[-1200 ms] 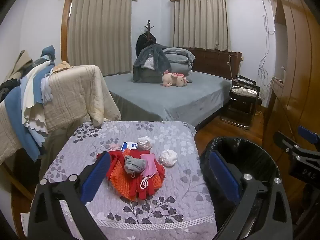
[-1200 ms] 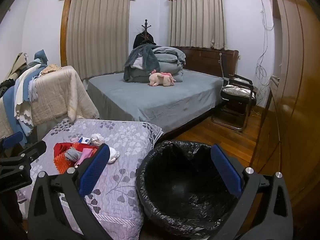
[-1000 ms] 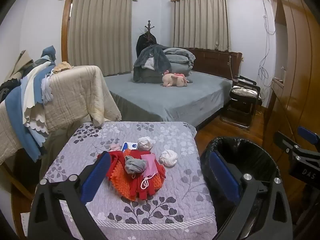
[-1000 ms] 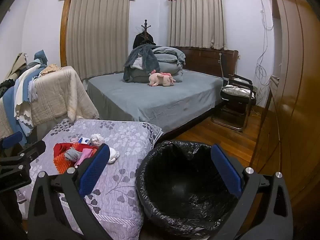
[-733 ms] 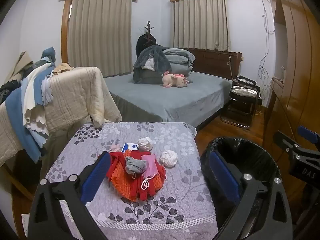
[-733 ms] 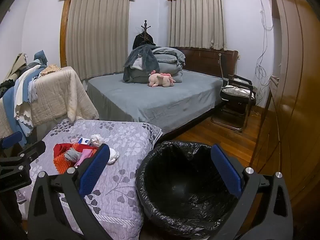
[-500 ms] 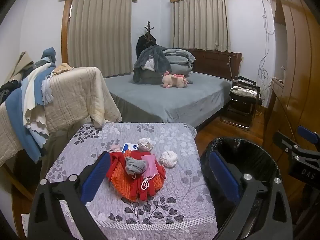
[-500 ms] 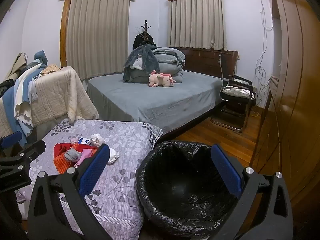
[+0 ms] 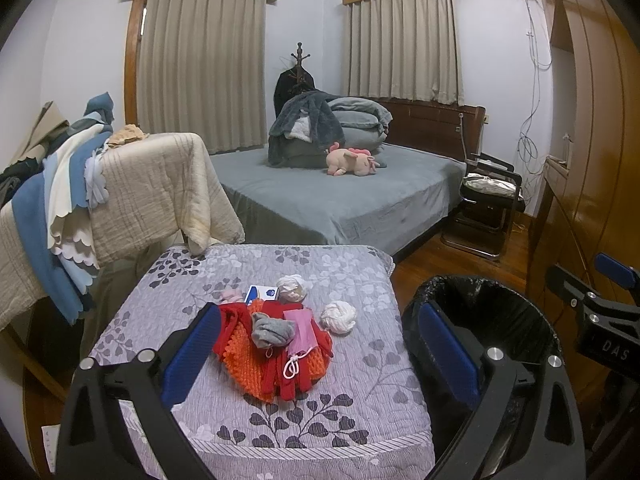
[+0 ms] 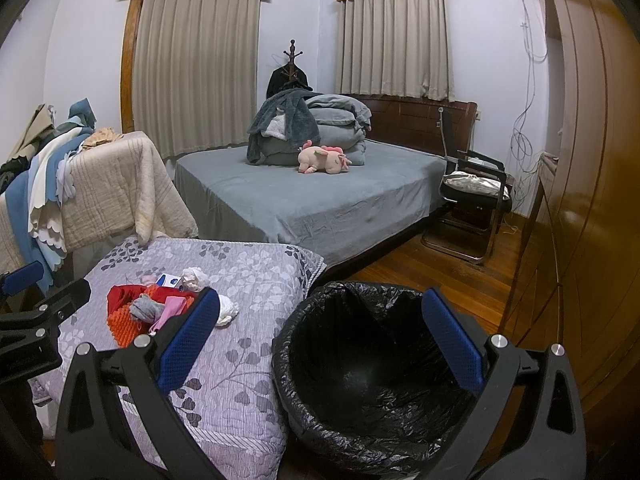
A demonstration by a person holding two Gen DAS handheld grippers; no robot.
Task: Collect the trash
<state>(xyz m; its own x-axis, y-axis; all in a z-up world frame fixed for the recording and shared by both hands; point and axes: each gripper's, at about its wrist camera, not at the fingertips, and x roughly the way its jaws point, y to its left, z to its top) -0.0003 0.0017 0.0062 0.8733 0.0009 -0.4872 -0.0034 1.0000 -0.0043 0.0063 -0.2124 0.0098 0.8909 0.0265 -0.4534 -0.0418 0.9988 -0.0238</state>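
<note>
A low table under a purple leaf-print quilt [image 9: 320, 424] carries a heap: red cloth over an orange mat [image 9: 244, 372], a grey sock [image 9: 272, 330], a pink mask [image 9: 300, 330]. Two crumpled white tissue balls [image 9: 339, 317] [image 9: 293, 288] and a blue-white packet [image 9: 262, 293] lie behind it. A black-lined trash bin [image 10: 368, 384] stands right of the table. My left gripper [image 9: 316, 356] hovers open in front of the heap. Over the bin my right gripper [image 10: 320, 344] is open, holding nothing. The same heap [image 10: 148, 312] shows in the right wrist view.
A grey bed [image 9: 340, 204] with folded bedding and a pink plush toy [image 9: 352, 162] fills the back. Blankets drape over a rack [image 9: 132, 188] at left. A black chair [image 9: 488, 208] and wooden wardrobe [image 10: 592, 200] stand at right on the wood floor.
</note>
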